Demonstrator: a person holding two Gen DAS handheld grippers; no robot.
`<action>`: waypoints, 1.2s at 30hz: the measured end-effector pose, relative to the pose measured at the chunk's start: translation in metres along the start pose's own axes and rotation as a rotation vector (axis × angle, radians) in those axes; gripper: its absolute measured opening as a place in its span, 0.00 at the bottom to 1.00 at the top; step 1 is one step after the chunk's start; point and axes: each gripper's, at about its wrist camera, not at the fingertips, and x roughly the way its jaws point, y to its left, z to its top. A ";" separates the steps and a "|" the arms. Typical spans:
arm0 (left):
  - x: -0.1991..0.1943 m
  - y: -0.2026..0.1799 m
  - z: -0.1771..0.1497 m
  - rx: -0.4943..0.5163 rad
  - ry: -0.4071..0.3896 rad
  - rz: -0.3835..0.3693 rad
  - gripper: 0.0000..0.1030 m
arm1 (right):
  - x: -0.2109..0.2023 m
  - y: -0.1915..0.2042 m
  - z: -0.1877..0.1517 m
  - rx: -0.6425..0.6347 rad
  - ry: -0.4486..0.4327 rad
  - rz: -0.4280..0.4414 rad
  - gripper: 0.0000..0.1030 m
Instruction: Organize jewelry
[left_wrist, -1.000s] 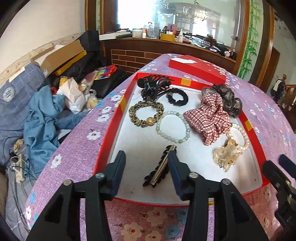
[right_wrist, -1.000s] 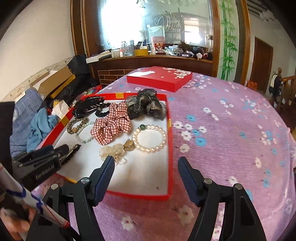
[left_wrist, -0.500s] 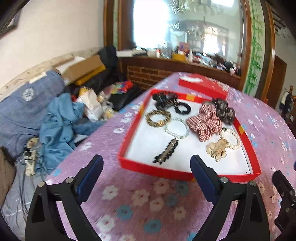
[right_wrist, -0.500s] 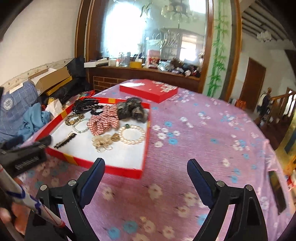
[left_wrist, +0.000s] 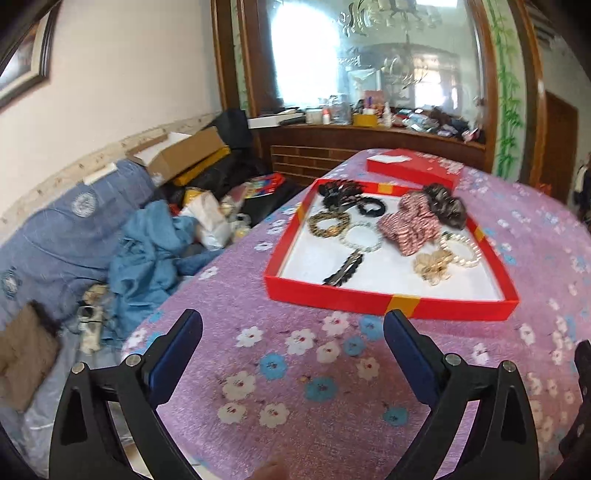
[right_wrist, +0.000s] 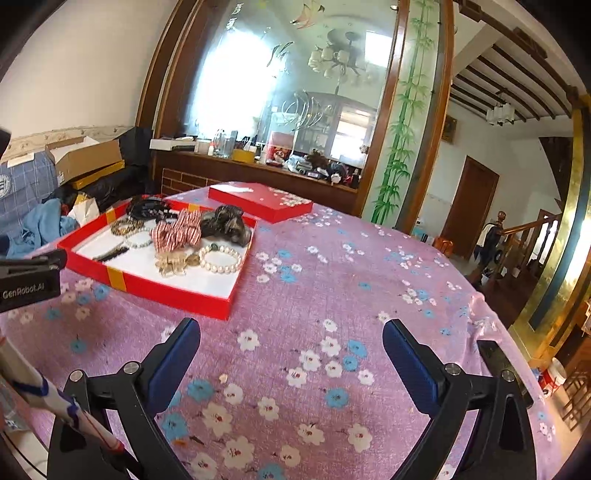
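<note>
A red tray (left_wrist: 369, 297) with a white floor lies on the purple flowered tablecloth. In it are a black leaf hair clip (left_wrist: 343, 269), a gold-brown bracelet (left_wrist: 328, 223), a pale bead bracelet (left_wrist: 362, 236), a plaid scrunchie (left_wrist: 410, 225), a dark scrunchie (left_wrist: 445, 203), a pearl bracelet (left_wrist: 461, 251) and a gold flower clip (left_wrist: 432, 266). My left gripper (left_wrist: 293, 325) hovers over the cloth in front of the tray, jaws opening, nothing between them. My right gripper (right_wrist: 291, 328) is right of the tray (right_wrist: 155, 288), jaws also opening and empty.
A flat red box lid (left_wrist: 413, 168) lies beyond the tray. Left of the table is a blue sofa with clothes (left_wrist: 147, 251), bags and cardboard boxes (left_wrist: 184, 155). A wooden counter with a big mirror stands behind. The table edge (right_wrist: 491, 317) drops off at right.
Both grippers have drawn back from the tray and their jaws have spread wide. The black leaf clip that lay between the left jaws now rests in the tray.
</note>
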 end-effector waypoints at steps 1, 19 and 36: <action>-0.001 -0.002 -0.001 0.004 0.000 0.020 0.95 | 0.001 0.001 -0.002 -0.005 0.004 0.001 0.98; 0.017 -0.033 -0.008 0.116 0.030 0.083 0.95 | 0.009 -0.002 -0.006 0.001 0.045 0.060 0.98; 0.038 -0.039 -0.012 0.118 0.105 0.080 0.95 | 0.015 -0.001 -0.005 -0.008 0.077 0.087 0.98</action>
